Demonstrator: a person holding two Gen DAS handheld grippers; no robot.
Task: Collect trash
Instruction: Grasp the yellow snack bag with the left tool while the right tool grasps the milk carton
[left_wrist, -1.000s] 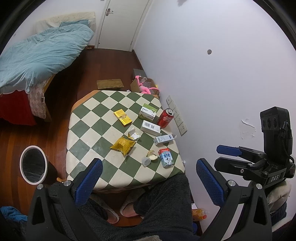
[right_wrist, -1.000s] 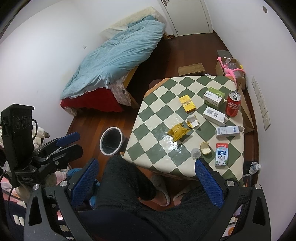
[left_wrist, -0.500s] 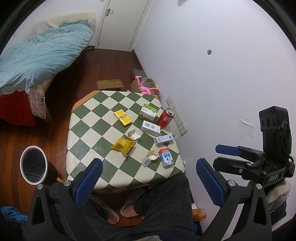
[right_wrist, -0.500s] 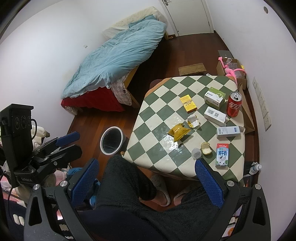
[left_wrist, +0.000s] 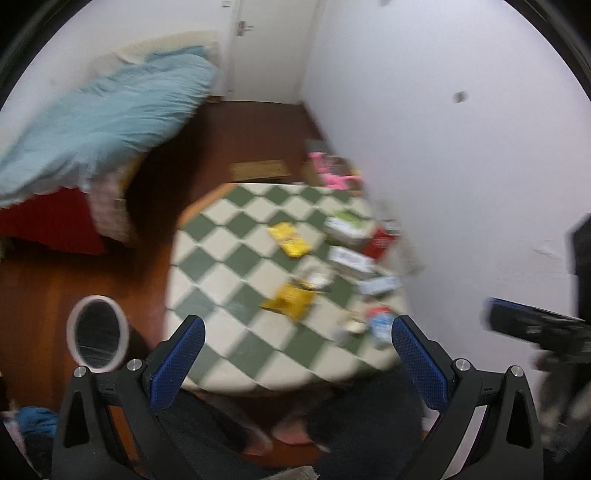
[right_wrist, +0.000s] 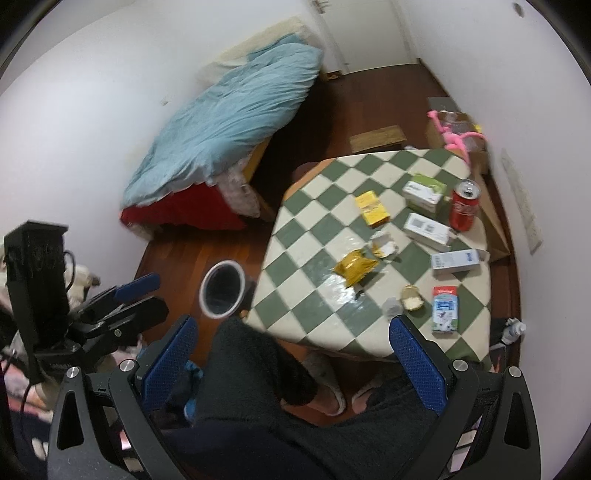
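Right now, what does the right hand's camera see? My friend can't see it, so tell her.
A green-and-white checkered table littered with trash: a red soda can, a crumpled yellow snack bag, small cartons and boxes. A round bin stands on the wooden floor beside it. The right gripper hangs open above the person's lap.

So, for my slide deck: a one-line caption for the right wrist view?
Open right hand-held gripper high above a checkered table of litter, bin on the floor beside it.
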